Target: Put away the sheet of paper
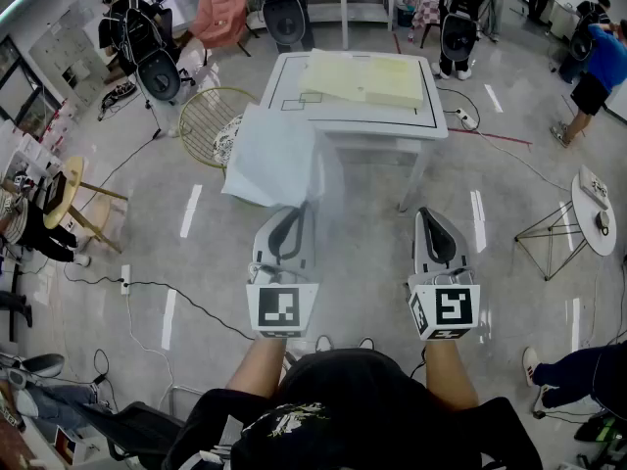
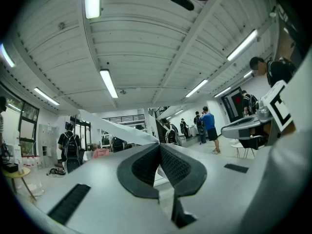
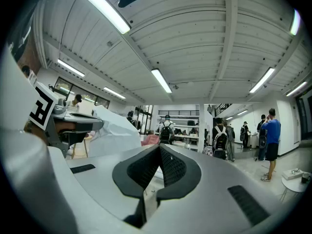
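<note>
Paper in transit: the left gripper (image 2: 159,152) is clenched on an edge of the sheet of paper (image 1: 269,155), which fans out ahead of its jaws and a little to their left, clear of any surface. The right gripper (image 3: 159,155), level beside it, is closed on nothing. The carrying step appears to be in hand. The white table (image 1: 421,130) and its stack of pale sheets (image 1: 362,78) lie well ahead of both grippers. The next move likely calls for bringing the sheet forward over that stack before letting go.

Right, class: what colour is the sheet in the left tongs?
White. The sheet shows best in the head view.
</note>
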`<state>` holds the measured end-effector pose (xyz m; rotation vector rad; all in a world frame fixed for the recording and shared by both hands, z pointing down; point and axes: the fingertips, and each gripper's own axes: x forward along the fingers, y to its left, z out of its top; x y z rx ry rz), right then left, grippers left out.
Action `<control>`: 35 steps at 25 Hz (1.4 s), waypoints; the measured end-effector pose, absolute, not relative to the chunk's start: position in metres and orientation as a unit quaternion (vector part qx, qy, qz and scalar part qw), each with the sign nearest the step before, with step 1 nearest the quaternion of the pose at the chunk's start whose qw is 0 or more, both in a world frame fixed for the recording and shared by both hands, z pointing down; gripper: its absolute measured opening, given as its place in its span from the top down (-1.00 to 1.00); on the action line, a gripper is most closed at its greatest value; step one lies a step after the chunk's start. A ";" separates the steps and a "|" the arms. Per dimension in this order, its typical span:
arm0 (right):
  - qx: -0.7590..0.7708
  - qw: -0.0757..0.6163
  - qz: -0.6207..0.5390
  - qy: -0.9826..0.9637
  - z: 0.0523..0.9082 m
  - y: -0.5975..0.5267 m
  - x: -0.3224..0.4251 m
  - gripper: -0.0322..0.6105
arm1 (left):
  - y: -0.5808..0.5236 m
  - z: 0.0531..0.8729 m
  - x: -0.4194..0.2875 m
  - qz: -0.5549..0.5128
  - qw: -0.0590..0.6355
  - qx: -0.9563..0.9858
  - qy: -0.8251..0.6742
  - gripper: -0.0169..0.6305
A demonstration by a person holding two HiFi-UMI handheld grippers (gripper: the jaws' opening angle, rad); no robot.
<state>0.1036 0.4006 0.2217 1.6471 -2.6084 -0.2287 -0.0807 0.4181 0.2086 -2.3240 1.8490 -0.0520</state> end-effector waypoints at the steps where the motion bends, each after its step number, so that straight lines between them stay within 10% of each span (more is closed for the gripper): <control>1: 0.532 0.024 -0.074 -0.843 0.222 0.400 0.104 0.90 | 0.418 0.208 -0.081 -0.018 0.086 -0.778 0.622 0.94; 35: 0.497 -0.006 -0.094 -0.862 0.232 0.406 0.135 0.90 | 0.432 0.230 -0.031 -0.029 0.078 -0.765 0.638 0.94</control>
